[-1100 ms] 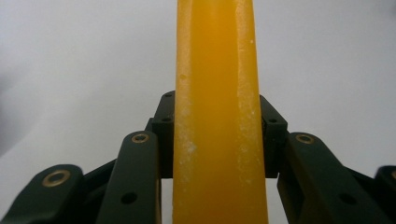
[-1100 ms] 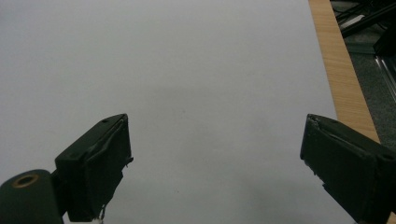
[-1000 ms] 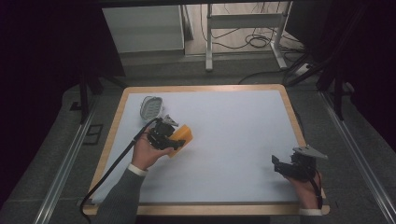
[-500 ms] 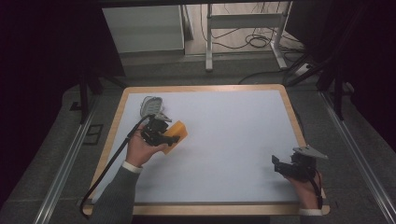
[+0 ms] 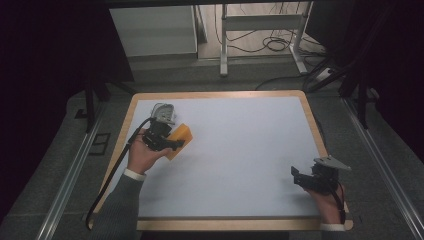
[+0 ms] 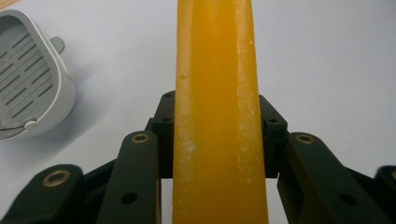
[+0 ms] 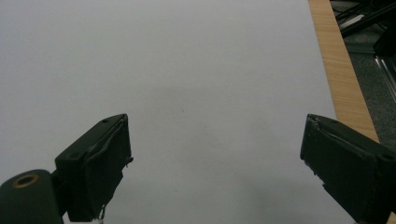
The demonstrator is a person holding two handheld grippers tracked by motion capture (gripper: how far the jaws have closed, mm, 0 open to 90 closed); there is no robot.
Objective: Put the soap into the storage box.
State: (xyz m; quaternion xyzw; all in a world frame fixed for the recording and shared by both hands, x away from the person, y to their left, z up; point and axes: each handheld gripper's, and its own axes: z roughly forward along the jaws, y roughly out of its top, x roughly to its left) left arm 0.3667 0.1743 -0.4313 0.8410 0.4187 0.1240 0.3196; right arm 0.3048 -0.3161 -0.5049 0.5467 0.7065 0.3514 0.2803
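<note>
A yellow block (image 5: 181, 138) is clamped edge-on in my left gripper (image 5: 172, 143), which is shut on it at the left part of the white mat. In the left gripper view the yellow block (image 6: 217, 93) runs up between the black pads (image 6: 164, 121) of my left gripper (image 6: 217, 110). A grey slotted dish (image 5: 164, 111) lies just beyond that hand; the same dish (image 6: 28, 88) is at the left of the left gripper view. My right gripper (image 5: 298, 176) rests near the mat's front right corner. In its own view my right gripper (image 7: 215, 154) is open, with nothing between the jaws.
The white mat (image 5: 240, 150) sits in a wooden rim (image 5: 220, 94). The rim's right side (image 7: 341, 79) runs close to my right gripper. A cable (image 5: 117, 165) trails from the left gripper off the left edge. Beyond the table stand metal frame legs (image 5: 223, 45) and floor cables.
My left hand has carried the yellow block a little away from me and leftward, closer to the grey dish. The right hand has stayed where it was.
</note>
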